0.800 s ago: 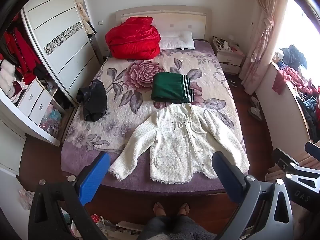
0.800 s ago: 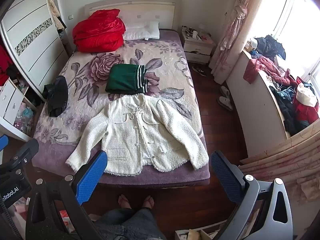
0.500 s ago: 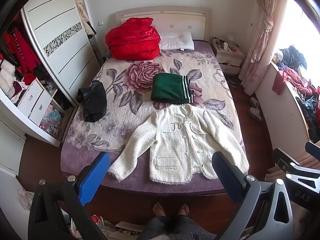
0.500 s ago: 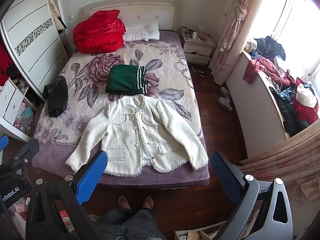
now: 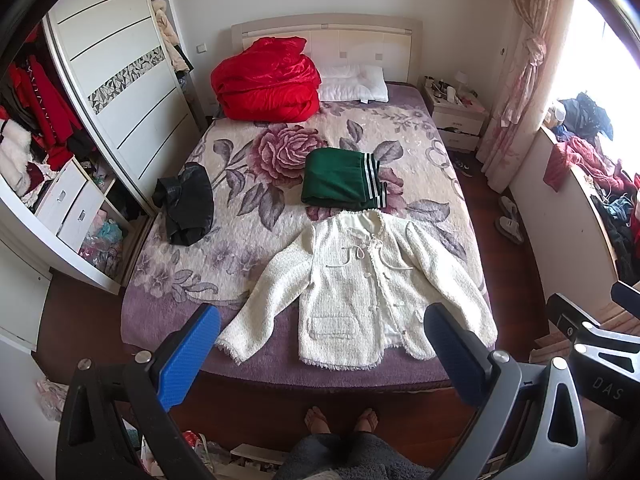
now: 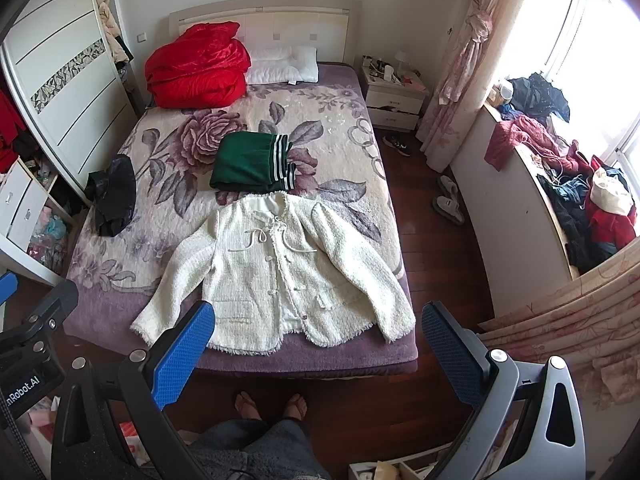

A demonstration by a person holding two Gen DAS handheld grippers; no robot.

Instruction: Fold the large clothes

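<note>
**Both grippers up, jacket flat on bed**

Your left gripper (image 5: 320,344) and right gripper (image 6: 318,340) are both spread wide, holding nothing, above the foot of the bed (image 5: 168,312). The white jacket (image 5: 360,284) lies face up ahead of and below them, sleeves spread, hem at the near edge. A folded green garment (image 5: 340,180) touches its collar. A black garment (image 5: 186,204) lies well apart on your left.
</note>
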